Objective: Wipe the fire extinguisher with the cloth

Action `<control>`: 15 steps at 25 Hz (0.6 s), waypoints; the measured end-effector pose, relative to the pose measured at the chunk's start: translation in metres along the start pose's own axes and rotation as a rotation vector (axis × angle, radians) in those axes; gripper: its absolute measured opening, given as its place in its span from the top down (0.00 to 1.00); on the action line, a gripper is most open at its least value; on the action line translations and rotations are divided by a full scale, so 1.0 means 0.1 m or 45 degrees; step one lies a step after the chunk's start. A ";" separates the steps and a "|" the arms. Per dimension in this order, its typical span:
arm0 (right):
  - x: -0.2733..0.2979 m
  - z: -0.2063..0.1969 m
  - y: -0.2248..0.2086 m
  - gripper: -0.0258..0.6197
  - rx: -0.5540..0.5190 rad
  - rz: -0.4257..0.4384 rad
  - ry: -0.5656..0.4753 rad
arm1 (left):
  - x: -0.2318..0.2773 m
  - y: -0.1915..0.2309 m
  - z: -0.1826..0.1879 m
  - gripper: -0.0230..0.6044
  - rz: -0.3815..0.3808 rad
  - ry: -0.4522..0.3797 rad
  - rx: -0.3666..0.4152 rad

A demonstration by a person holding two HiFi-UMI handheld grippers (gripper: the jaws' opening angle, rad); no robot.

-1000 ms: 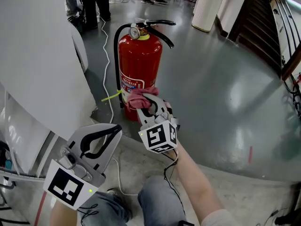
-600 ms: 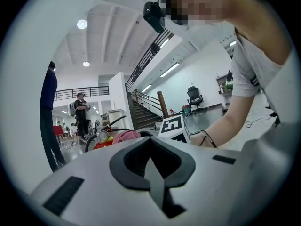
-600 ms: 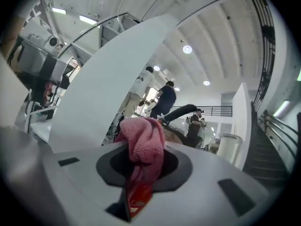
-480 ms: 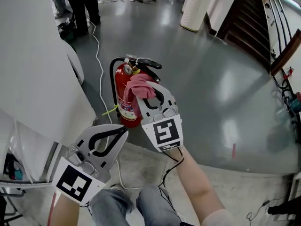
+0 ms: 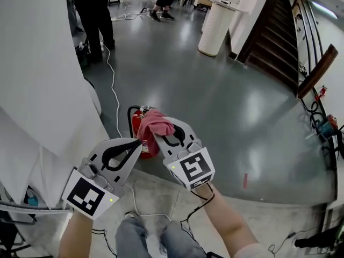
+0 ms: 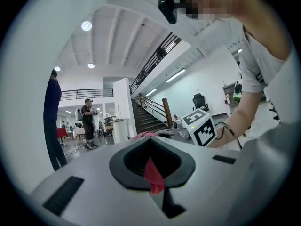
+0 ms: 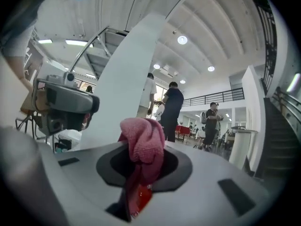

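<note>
The red fire extinguisher (image 5: 145, 148) stands on the grey floor beside a white wall, mostly hidden behind both grippers; only its top and black hose (image 5: 129, 120) show. My right gripper (image 5: 157, 132) is shut on a pink cloth (image 5: 156, 122), which bunches above its tips over the extinguisher's top. In the right gripper view the cloth (image 7: 143, 142) hangs from the gripper (image 7: 140, 173), with red showing below. My left gripper (image 5: 138, 143) is shut with nothing in it, its tips next to the extinguisher. A red sliver shows past its tips (image 6: 151, 171).
A curved white wall (image 5: 43, 90) rises at the left. A white cable (image 5: 113, 98) runs across the floor towards the extinguisher. A white cylindrical bin (image 5: 214, 28), a dark staircase (image 5: 271, 44) and standing people (image 5: 97, 9) are far off. My knees (image 5: 150, 239) are below.
The view has pulled up and back, so the extinguisher looks smaller. My right gripper carried the cloth from the extinguisher's lower body up to its top. The left gripper rose alongside.
</note>
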State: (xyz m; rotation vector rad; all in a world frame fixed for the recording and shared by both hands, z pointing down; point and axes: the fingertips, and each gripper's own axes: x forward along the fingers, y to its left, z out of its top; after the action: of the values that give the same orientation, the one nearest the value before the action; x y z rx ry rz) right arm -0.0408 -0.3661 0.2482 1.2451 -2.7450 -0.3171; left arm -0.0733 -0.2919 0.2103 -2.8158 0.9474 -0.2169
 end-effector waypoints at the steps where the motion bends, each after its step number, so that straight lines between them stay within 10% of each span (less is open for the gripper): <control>1: -0.06 0.16 0.00 0.84 0.020 0.014 -0.004 | -0.01 0.00 0.16 0.95 -0.002 -0.008 -0.005; 15: -1.08 1.75 -0.06 0.84 0.155 0.140 -0.119 | -0.11 -0.32 1.57 0.95 -0.008 -0.119 0.034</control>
State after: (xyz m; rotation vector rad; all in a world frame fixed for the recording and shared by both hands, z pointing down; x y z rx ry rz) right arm 0.0020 -0.2630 0.0753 1.1264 -2.9389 -0.2047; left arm -0.0333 -0.2434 0.0624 -2.7777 0.9091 -0.0972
